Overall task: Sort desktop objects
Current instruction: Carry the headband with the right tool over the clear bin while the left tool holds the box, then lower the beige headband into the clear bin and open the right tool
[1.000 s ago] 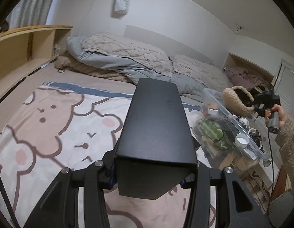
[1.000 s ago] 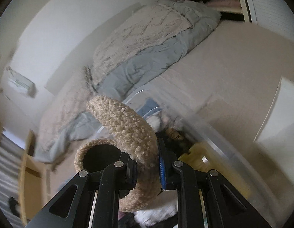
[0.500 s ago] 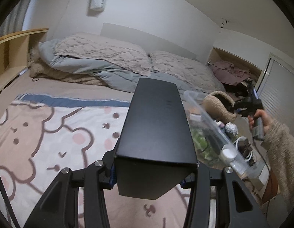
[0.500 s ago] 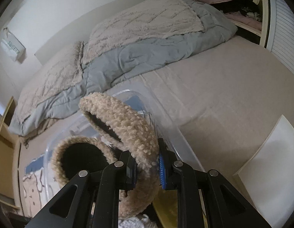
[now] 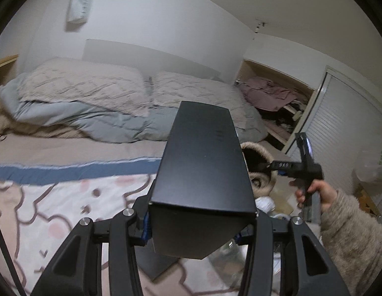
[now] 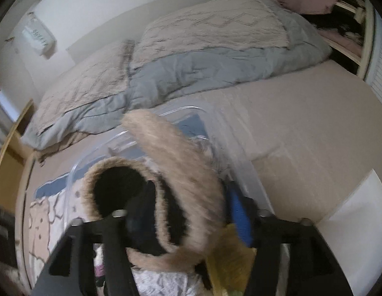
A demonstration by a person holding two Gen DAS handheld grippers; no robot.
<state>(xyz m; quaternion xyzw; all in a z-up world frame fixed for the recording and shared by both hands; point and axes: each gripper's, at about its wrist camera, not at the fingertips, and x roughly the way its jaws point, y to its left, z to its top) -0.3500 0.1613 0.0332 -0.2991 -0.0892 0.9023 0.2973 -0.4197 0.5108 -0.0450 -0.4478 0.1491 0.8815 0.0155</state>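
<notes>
Lifted rightward since a second ago, the left hand-held gripper (image 5: 200,227) clamps a long matte-black box (image 5: 203,167) above the bed (image 5: 67,148); the right hand-held gripper (image 6: 188,212) is opening, fuzzy tan earmuffs (image 6: 181,172) loose between its jaws, over the clear plastic bin (image 6: 215,133) on that bed.

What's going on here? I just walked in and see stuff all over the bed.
A person is tidying up with a handheld gripper in each hand. The left gripper is clamped on a black box above the bed. The right gripper has its jaws opening around fluffy earmuffs over a clear plastic bin.
</notes>
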